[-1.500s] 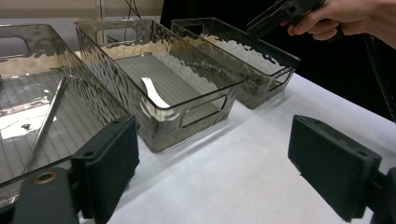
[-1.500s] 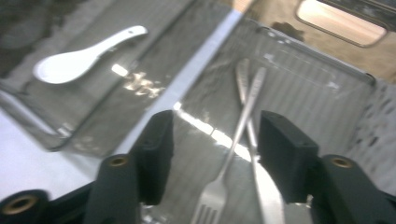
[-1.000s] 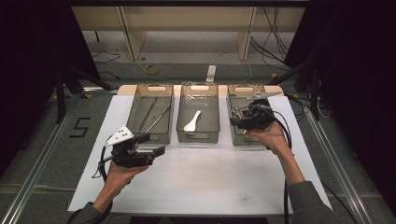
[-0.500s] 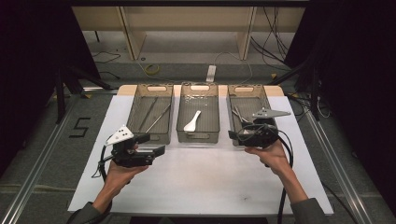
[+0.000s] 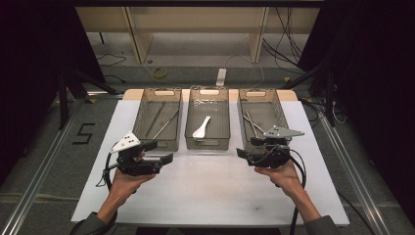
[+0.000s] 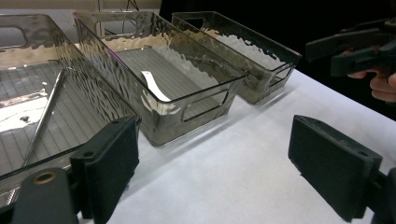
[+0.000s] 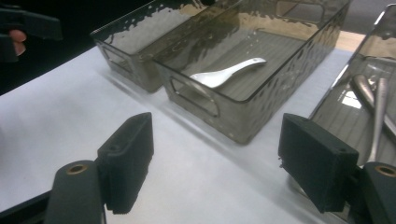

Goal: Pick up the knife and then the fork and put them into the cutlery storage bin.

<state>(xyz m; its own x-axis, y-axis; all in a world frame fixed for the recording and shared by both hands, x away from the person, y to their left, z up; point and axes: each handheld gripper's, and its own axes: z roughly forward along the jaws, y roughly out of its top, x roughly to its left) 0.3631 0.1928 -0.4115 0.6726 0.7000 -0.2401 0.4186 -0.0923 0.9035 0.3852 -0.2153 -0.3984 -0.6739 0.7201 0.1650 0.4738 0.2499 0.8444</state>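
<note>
Left claw (image 6: 212, 168): jaws apart, empty
Right claw (image 7: 217, 163): jaws apart, empty
Spoon (image 7: 227, 72): in middle bin (image 7: 243, 126), ahead of right claw

A person in grey-green sleeves (image 5: 90, 225) works two black handheld grippers, the left gripper (image 5: 164, 159) and right gripper (image 5: 241, 152), each topped by a grey three-cornered plate (image 5: 126, 142) dotted with small holes, trailing black cable (image 5: 295, 215), with brass-ringed pivots behind blocky black jaws.

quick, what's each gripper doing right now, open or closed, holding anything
Left gripper: open, holding nothing, over the white table.
Right gripper: open, holding nothing.
</note>
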